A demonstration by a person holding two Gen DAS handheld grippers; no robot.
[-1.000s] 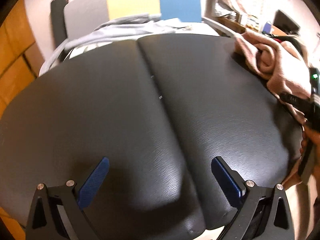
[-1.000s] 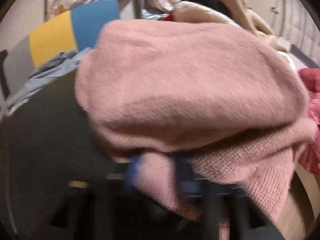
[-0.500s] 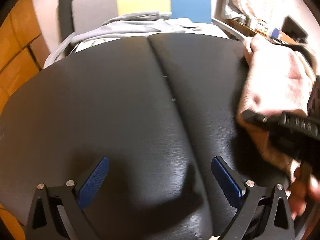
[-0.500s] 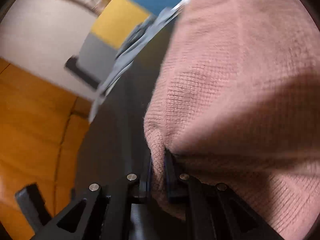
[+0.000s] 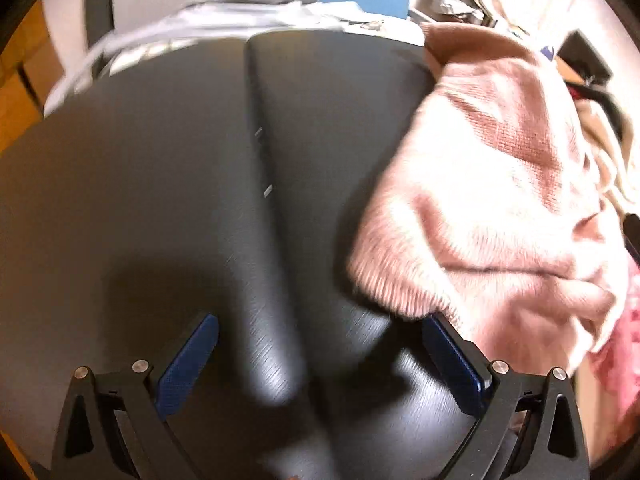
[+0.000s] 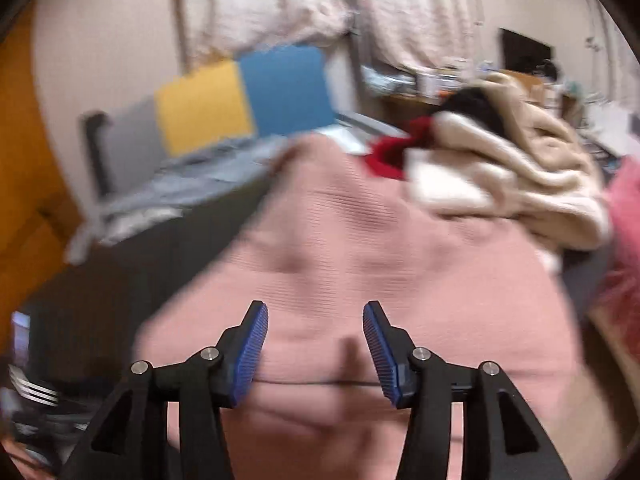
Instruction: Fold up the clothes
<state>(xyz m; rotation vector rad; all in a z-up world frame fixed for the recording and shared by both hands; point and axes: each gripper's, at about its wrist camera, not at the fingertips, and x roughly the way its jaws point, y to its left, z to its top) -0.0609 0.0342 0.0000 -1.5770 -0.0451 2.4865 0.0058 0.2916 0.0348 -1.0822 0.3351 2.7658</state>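
A pink knitted sweater (image 5: 488, 200) lies bunched on the right side of a black padded surface (image 5: 168, 184). My left gripper (image 5: 320, 344) hangs wide open above that surface, nothing between its blue pads; the sweater's lower edge reaches its right fingertip (image 5: 440, 332). In the right wrist view the same sweater (image 6: 360, 248) spreads below my right gripper (image 6: 316, 320). Its jaws are opening, with a clear gap between the blue pads and no cloth pressed between them.
A heap of cream, red and black clothes (image 6: 500, 160) sits behind the sweater, with a bright pink garment (image 6: 624, 240) at the right edge. Grey cloth (image 6: 192, 188) lies at the far end before yellow and blue panels (image 6: 248, 96). An orange wooden wall (image 6: 24, 200) stands left.
My right gripper let go of the pink sweater and lifted away; its jaws went from shut on cloth to apart. The sweater dropped further onto the black surface, toward my left gripper.
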